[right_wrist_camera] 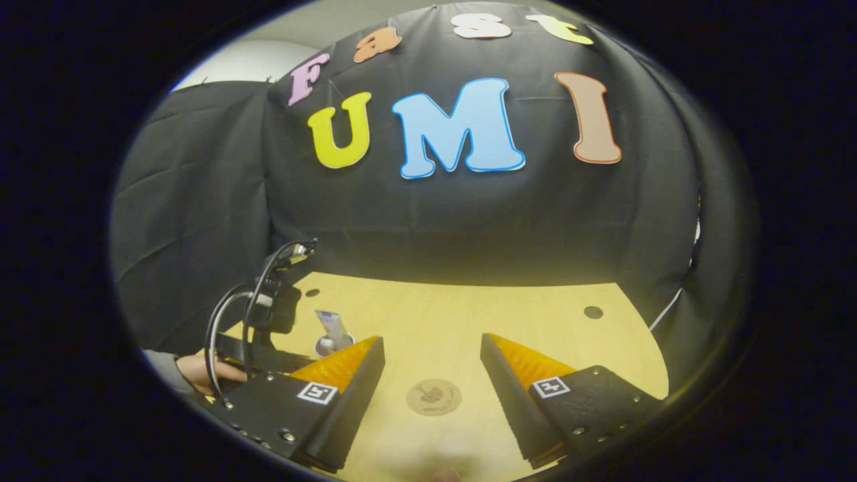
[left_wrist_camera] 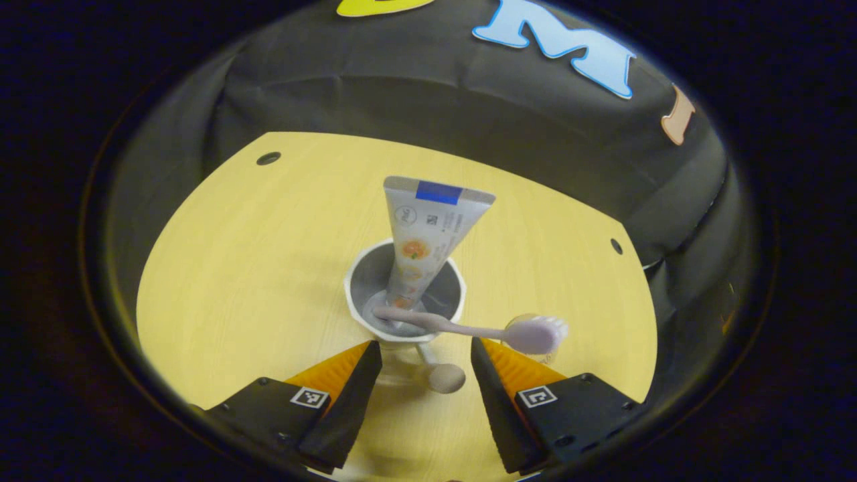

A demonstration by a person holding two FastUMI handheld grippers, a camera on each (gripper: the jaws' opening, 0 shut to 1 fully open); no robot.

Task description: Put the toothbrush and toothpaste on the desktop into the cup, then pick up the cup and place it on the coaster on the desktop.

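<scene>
Just behind the cup (left_wrist_camera: 404, 294), the left hand-held gripper (left_wrist_camera: 426, 361) hovers, fingers spread.

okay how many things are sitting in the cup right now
2. The toothpaste tube stands upright in the cup, cap end down. The toothbrush leans over the near rim, its bristle head outside. Anything smaller at the bottom could be hidden.

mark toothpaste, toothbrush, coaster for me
toothpaste (left_wrist_camera: 423, 249): left gripper view, middle of the tube standing in the cup.
toothbrush (left_wrist_camera: 535, 333): left gripper view, bristle head sticking out over the cup rim.
coaster (right_wrist_camera: 434, 397): right gripper view, centre of the round disc.
</scene>
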